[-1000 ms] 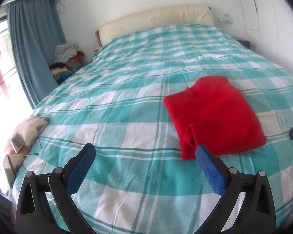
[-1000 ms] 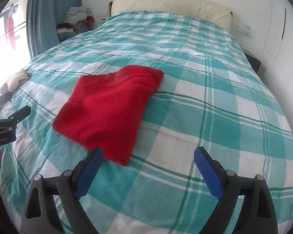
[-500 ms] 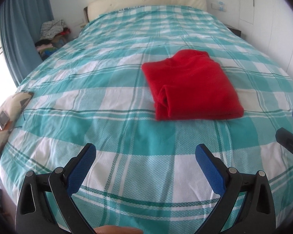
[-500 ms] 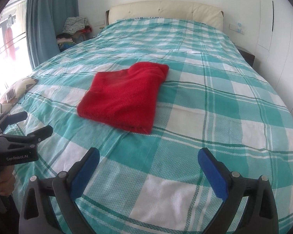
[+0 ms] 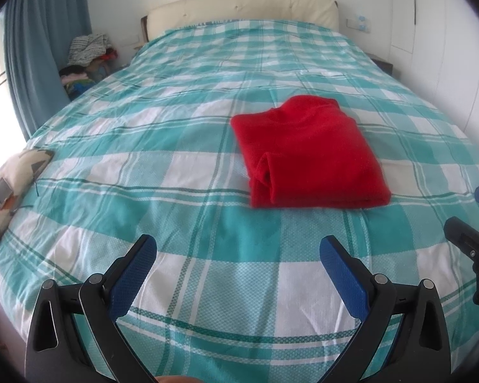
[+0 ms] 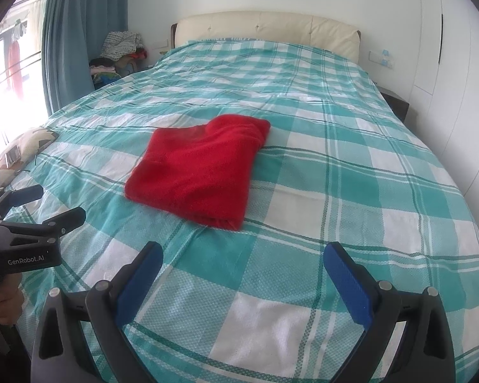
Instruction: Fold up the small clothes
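The red garment (image 5: 306,156) lies folded into a compact rectangle on the bed (image 5: 175,146), a little right of the bed's middle in the left wrist view, with a rolled tuck showing at its near left corner. From the right wrist view I see the same bundle (image 6: 201,166) resting flat on the teal plaid cover, its thick folded edge facing me.

I hold my left gripper (image 5: 238,255) well short of the cloth, jaws spread wide with nothing between them. My right gripper (image 6: 242,260) hangs likewise back from it, jaws apart and empty. Neither touches the garment.

I judge the fold to be done, or nearly so. The risk from here is in undoing it: if I reach in again and nip only the top layer, the stack will peel open, and the loose tuck at the near corner looks the likeliest place to spring out. A low pass could also snag the plaid cover and drag the bundle askew.

Further off, a pile of clothes (image 6: 121,51) sits by the blue curtain (image 6: 70,32), and a patterned cushion (image 5: 12,175) lies at the bed's left edge.
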Available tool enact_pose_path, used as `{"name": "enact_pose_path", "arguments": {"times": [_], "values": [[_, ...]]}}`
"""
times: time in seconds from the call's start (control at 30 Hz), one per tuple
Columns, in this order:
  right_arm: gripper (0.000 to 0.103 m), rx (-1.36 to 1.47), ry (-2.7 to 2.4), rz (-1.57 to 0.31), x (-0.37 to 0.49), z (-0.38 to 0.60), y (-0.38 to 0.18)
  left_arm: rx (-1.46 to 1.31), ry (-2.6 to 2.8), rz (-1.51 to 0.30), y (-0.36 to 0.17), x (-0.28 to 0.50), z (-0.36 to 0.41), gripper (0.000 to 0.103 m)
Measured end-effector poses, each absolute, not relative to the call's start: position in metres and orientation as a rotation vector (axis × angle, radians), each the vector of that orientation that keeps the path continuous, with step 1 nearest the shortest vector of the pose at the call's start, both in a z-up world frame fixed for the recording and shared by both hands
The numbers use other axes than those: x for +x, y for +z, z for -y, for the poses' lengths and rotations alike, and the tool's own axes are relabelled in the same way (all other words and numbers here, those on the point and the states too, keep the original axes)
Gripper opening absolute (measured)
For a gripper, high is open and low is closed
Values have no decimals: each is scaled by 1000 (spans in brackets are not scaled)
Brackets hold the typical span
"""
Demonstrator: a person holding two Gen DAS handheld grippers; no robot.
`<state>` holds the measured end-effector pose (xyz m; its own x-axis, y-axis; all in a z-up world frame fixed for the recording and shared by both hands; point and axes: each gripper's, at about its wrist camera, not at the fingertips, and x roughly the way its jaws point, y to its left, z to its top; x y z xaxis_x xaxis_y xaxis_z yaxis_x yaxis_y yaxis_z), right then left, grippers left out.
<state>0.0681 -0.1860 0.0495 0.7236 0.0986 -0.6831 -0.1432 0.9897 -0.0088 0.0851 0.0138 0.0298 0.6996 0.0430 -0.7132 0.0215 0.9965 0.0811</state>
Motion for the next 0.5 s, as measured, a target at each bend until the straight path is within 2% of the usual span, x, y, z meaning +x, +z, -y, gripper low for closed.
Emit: {"name": "enact_pose_path", "arguments": {"times": [0.5], "values": [[100, -58, 139, -757, 70, 187, 47, 82, 30, -723, 37, 83, -17, 102]]}}
